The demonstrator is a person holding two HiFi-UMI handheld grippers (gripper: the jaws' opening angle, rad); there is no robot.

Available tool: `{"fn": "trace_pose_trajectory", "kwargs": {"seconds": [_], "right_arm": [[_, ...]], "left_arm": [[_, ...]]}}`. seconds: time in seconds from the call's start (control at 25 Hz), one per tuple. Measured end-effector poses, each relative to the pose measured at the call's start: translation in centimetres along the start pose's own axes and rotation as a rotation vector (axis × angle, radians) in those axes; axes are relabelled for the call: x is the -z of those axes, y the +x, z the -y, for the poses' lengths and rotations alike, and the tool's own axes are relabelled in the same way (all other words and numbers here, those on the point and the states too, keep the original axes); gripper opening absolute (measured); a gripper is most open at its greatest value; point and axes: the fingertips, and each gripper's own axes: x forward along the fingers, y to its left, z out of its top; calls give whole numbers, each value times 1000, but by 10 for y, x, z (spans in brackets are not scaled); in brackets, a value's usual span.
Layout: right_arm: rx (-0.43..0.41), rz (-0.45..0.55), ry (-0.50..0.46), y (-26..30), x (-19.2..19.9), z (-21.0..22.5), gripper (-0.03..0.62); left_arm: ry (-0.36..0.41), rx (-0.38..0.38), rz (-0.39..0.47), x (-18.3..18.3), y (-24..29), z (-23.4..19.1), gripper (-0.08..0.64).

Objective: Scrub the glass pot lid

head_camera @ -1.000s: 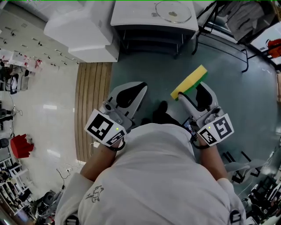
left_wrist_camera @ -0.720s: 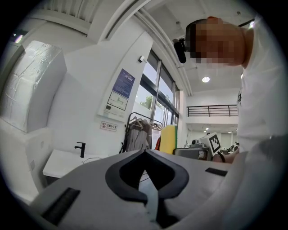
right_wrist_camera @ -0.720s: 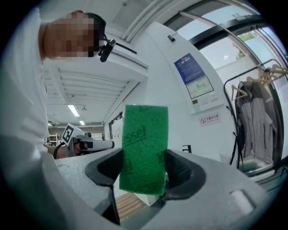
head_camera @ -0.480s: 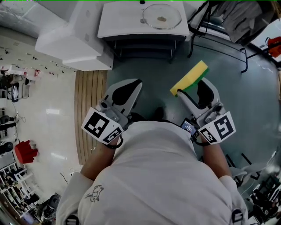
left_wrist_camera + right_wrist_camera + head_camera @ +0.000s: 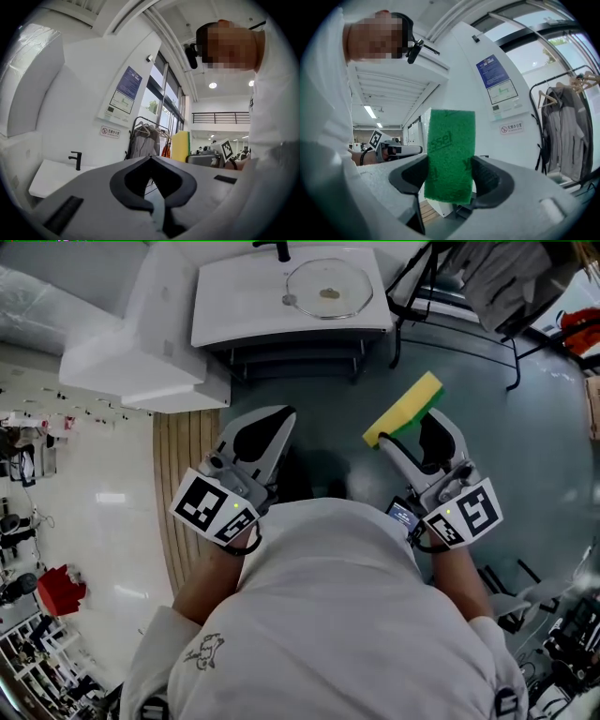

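With the left gripper (image 5: 277, 418) closed empty and the right gripper (image 5: 410, 431) clamping the sponge (image 5: 407, 407), approach the glass pot lid (image 5: 325, 289) at twelve o'clock on the table (image 5: 234, 317), steadying it before scrubbing.

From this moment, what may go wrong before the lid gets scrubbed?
1. The right hand-held gripper pinches the sponge only at one end; under pressure it may bend or slip out.
2. The glass pot lid lies loose on the white table, and the left hand-held gripper is shut and empty; unsteadied, the lid might slide.
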Motion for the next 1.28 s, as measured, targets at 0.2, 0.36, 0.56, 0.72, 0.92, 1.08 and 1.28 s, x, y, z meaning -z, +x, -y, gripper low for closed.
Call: {"fn": "trace_pose_trajectory", "kwargs": {"seconds": [0.2, 0.36, 0.56, 0.72, 0.92, 1.08, 1.28], "right_arm": [[42, -9, 12, 44, -3, 20, 287], [66, -15, 14, 92, -10, 26, 287], [101, -15, 13, 149, -21, 30, 287], [139, -20, 12, 186, -23, 30, 288], [182, -33, 19, 215, -16, 35, 287], [204, -52, 24, 229, -12, 43, 287], [210, -67, 36, 245, 0, 69, 288]], "left_arm": [[-2, 41, 16, -15, 15, -48, -2], [-9, 57, 3, -27, 19, -97, -2], [-9, 98, -12, -45, 19, -151, -2], [-7, 125, -23, -54, 14, -192, -2], [-18, 138, -39, -53, 12, -231, -2], [-28, 130, -42, -53, 15, -253, -2], [-27, 102, -43, -49, 29, -277, -3]]}}
